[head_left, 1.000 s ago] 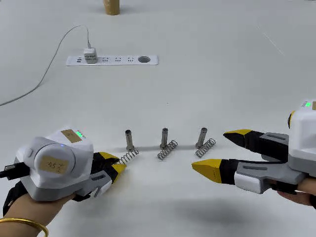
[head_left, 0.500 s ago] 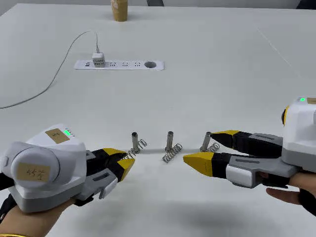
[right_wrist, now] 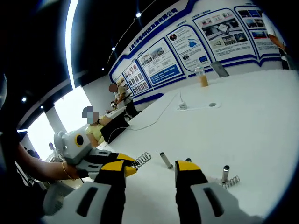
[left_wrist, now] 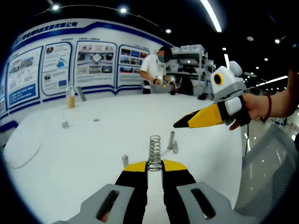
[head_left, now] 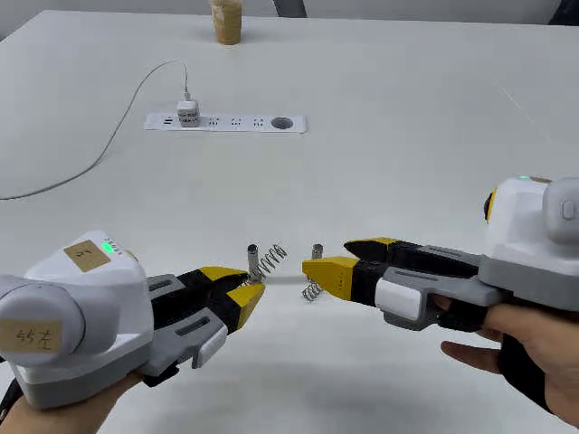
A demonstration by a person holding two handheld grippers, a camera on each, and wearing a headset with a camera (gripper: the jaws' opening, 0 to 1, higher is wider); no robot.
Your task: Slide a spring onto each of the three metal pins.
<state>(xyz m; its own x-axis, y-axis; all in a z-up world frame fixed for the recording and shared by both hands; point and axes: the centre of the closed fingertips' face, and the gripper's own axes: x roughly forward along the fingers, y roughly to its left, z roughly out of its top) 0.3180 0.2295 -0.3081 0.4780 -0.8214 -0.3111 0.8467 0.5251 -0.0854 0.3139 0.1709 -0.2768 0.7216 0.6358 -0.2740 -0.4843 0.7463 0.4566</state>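
Observation:
My left gripper (head_left: 245,293) is shut on the lower end of a steel spring (head_left: 270,262), which sticks up at a slant beside the left metal pin (head_left: 253,256). In the left gripper view the spring (left_wrist: 154,150) rises upright from between the closed yellow tips of the left gripper (left_wrist: 154,166). The middle pin (head_left: 317,251) stands upright with a second spring (head_left: 312,290) lying on the table by its foot. My right gripper (head_left: 340,259) is open, its tips close to the middle pin, and its body hides the right pin. Another pin (right_wrist: 225,173) has a spring (right_wrist: 232,180) lying beside it.
A white power strip (head_left: 226,122) with a plugged-in charger (head_left: 188,113) and a grey cable (head_left: 99,154) lies farther back. A tan cup (head_left: 225,20) stands at the far edge. People work at other benches in the background.
My left gripper has lifted the left spring off the table and now holds it beside the left pin. My right gripper has moved left, from the right pin to the middle pin.

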